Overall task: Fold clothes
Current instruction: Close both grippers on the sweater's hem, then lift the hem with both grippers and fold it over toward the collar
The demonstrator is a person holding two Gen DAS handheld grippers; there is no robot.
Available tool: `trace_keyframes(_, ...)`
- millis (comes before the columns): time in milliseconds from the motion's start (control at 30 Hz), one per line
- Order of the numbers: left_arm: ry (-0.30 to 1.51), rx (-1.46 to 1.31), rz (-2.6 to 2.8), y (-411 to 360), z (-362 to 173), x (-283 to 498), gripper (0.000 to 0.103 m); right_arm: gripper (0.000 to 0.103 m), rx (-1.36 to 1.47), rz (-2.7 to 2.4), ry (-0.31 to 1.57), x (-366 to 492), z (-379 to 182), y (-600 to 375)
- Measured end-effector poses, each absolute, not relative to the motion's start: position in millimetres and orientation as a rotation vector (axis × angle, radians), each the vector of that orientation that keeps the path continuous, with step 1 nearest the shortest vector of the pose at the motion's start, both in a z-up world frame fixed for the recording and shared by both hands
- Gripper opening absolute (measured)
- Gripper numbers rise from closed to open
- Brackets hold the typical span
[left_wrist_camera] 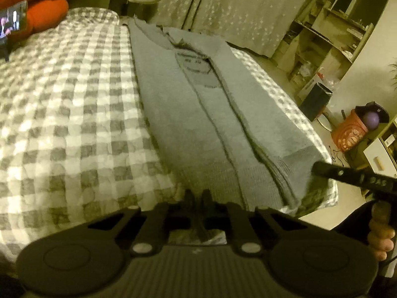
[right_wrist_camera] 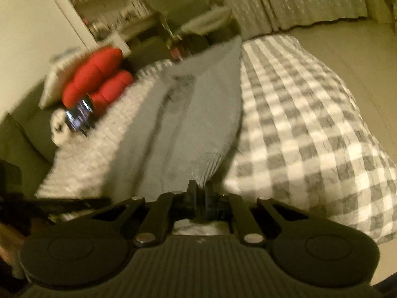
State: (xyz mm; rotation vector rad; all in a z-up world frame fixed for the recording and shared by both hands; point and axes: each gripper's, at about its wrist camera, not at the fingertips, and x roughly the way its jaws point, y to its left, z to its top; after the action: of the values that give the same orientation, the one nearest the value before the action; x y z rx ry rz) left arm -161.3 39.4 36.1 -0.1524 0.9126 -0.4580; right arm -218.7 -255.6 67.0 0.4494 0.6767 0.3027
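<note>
A grey knit sweater lies lengthwise on the checked bed cover, its sides folded in toward the middle. My left gripper is shut at the near left end of the ribbed hem, with fabric pinched between its fingers. In the same view my right gripper reaches in from the right and touches the hem's right corner. In the blurred right wrist view the right gripper is shut on the ribbed hem of the sweater. The left gripper shows as a dark blur at the lower left.
Red cushions and a lit phone sit at the bed's far left. To the right the bed edge drops to the floor, where a dark bag and an orange container stand. Shelves and curtains lie behind.
</note>
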Motion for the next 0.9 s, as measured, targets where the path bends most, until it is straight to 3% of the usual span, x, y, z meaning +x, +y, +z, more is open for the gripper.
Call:
trace_keyframes(367,0.798,-0.173,-0.459,39,98,-121,0.006,0.007,0.483,0.326,0.550,-180,117,-254)
trace_keyframes(900,0.738,-0.175,-0.418,42,133,-15,0.006,0.007,0.509,0.323,0.513,-76,147,-267)
